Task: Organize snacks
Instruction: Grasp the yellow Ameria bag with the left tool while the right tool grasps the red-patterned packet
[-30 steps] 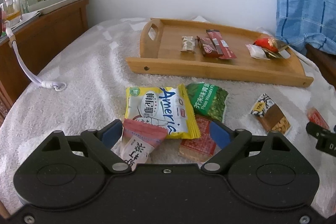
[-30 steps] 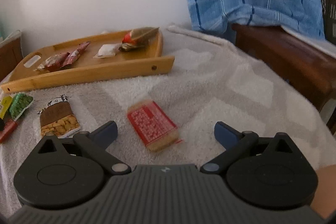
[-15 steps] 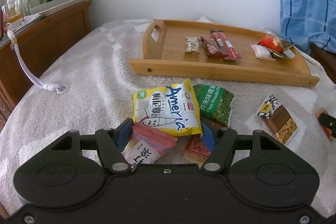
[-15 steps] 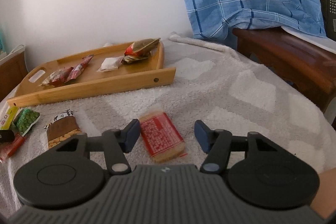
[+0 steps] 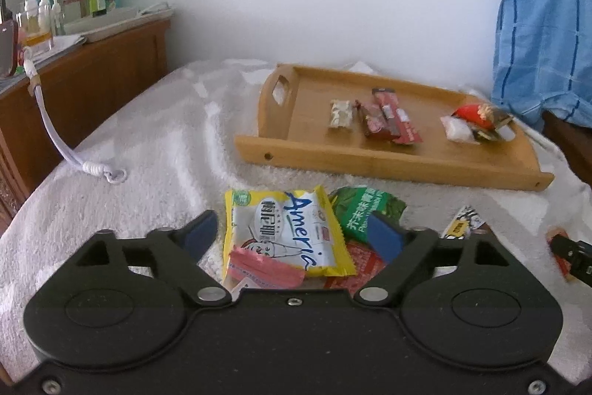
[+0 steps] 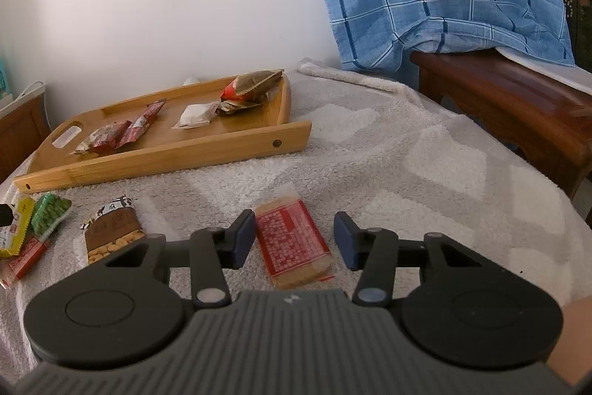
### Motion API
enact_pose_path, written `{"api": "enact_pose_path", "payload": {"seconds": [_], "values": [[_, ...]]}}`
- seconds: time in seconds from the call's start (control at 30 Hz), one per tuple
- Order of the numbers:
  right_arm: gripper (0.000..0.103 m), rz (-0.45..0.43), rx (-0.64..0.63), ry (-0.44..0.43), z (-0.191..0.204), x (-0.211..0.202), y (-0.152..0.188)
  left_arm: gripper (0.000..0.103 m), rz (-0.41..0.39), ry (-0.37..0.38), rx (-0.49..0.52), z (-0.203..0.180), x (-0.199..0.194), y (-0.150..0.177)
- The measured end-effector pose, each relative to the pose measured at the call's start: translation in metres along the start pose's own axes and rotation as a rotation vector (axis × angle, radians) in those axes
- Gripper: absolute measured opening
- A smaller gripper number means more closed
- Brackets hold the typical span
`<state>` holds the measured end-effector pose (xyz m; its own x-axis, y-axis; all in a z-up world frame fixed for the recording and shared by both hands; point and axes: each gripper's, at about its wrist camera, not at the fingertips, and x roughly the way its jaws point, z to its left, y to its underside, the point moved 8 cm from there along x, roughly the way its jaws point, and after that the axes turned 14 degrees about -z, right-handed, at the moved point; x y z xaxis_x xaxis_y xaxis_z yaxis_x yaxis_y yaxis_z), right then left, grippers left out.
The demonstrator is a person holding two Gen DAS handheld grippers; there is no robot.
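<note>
Through the left wrist view we are seeing a pile the right view only clips: a yellow snack bag [image 5: 286,232] lying over a pink packet [image 5: 264,271] and a green pea packet [image 5: 366,208], near the blanket's [image 5: 155,143] front edge. The right view is showing the red cracker pack [image 6: 292,243] and the peanut bar [image 6: 113,234]. Our left gripper [image 5: 292,237] is standing wide open around the yellow bag, gripping nothing. Our right gripper [image 6: 295,239] is half open, its 2 pads beside the cracker pack, not touching. The wooden tray [image 5: 384,163] is holding wrapped sweets toward the far edge.
</note>
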<state>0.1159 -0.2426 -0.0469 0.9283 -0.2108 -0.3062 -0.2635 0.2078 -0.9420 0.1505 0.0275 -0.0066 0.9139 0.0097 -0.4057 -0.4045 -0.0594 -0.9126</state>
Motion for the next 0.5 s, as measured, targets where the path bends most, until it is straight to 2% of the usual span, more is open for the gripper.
{"api": "enact_pose_path", "payload": {"seconds": [0.13, 0.23, 0.4, 0.5], "values": [[0.053, 0.0, -0.002, 0.0, 0.0, 0.0, 0.0, 0.09, 0.049, -0.018, -0.028, 0.002, 0.009, 0.008], [0.047, -0.003, -0.009, -0.007, 0.002, -0.001, 0.0, 0.089, 0.068, -0.018, -0.062, 0.005, 0.015, 0.011], [0.04, -0.007, -0.031, -0.023, 0.006, -0.002, 0.0, 0.066, 0.09, -0.023, -0.086, 0.007, 0.019, 0.014], [0.037, -0.007, -0.034, -0.03, 0.008, -0.002, 0.0, 0.062, 0.088, -0.018, -0.079, 0.007, 0.018, 0.014]]}}
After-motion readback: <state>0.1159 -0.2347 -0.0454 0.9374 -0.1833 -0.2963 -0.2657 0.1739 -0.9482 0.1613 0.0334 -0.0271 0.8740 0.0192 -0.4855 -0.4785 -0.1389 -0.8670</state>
